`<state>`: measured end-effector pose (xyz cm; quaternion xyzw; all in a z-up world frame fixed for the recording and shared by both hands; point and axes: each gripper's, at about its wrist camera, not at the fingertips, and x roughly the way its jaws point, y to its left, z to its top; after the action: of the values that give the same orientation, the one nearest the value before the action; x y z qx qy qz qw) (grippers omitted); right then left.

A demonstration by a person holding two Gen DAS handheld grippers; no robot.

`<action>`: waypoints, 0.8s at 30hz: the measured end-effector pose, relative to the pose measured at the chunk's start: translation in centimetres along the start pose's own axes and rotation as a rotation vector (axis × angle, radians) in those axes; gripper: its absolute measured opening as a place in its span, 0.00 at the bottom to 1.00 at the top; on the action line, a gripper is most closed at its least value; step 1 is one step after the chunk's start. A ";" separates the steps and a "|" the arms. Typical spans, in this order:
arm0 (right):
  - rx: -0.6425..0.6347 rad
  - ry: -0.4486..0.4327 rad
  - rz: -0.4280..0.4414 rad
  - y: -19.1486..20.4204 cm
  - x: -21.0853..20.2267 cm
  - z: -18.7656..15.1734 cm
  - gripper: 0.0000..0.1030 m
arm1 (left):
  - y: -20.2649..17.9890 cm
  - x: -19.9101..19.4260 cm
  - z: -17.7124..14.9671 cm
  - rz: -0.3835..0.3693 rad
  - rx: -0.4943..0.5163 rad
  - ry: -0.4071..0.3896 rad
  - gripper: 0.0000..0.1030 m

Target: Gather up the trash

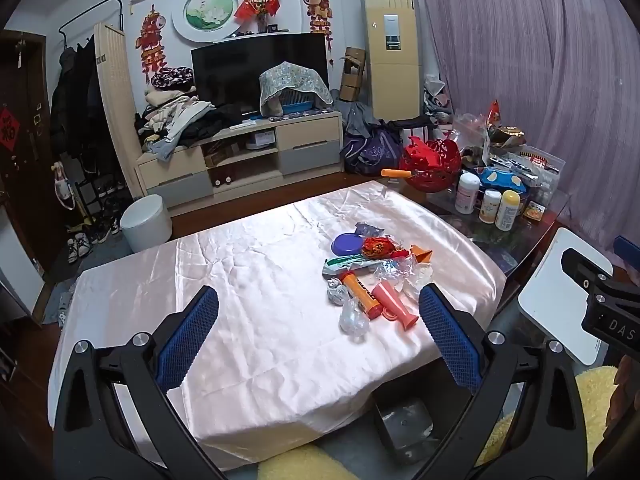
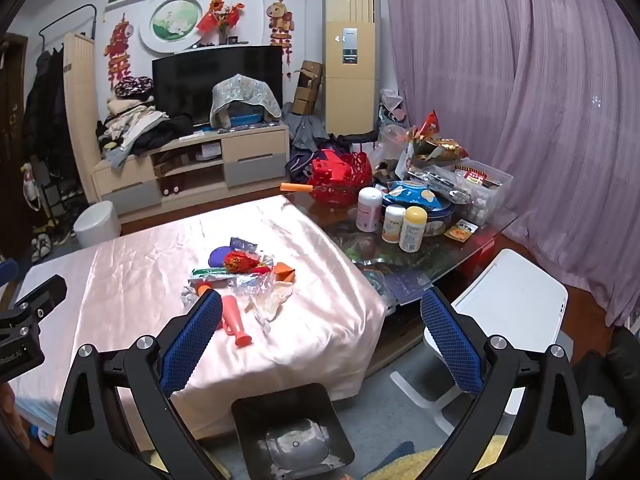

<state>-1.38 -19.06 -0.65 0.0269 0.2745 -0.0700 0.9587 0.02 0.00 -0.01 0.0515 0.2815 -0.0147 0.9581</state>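
Trash pile (image 1: 372, 276) nr table's rt edge (image 1: 486, 276)

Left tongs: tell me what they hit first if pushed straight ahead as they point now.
Probably the pink tablecloth: the open left tongs aim at bare cloth just left of the trash pile. Depth is unclear, so the crumpled clear plastic could graze the right finger.

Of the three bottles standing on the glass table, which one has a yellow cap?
The rightmost bottle, nearest the table's front edge, has the yellow cap. The pink bottle and the middle bottle have white caps.
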 end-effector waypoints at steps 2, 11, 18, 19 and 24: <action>-0.002 -0.001 -0.001 0.0 0.0 0.0 0.97 | 0.0 0.0 0.0 0.003 0.003 -0.005 0.92; 0.000 -0.002 -0.003 0.0 0.0 0.1 0.97 | -0.1 0.0 0.0 0.001 0.000 -0.010 0.92; 0.003 0.000 -0.005 -0.1 0.1 0.1 0.97 | 0.0 0.0 0.0 0.001 -0.001 -0.011 0.92; 0.004 0.000 -0.005 -0.1 0.2 0.1 0.97 | 0.0 0.0 0.0 0.000 -0.001 -0.012 0.92; 0.001 -0.001 -0.003 -0.1 0.0 0.3 0.97 | -0.1 -0.1 0.0 0.002 -0.001 -0.013 0.92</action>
<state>-1.28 -19.22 -0.42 0.0268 0.2743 -0.0715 0.9586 -0.05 -0.05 0.01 0.0513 0.2752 -0.0140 0.9599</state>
